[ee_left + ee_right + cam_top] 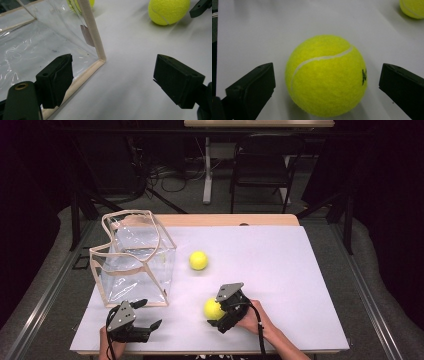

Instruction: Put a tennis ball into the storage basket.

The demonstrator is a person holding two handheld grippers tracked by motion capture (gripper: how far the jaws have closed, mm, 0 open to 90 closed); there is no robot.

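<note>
While your right gripper stands wide around the near tennis ball without touching it, near-centre on the white table, its black print is cut off, unreadable. Your left gripper gapes empty beside the clear bag.

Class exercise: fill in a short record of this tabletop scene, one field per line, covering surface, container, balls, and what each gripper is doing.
surface: white table top
container: clear bag with tan edging, standing open at far left
near ball: yellow tennis ball, lying between the right gripper's open fingers, gaps both sides
far ball: second tennis ball, alone mid-table
right gripper: open, around near ball
left gripper: open, holding nothing, beside the bag's near corner
</note>
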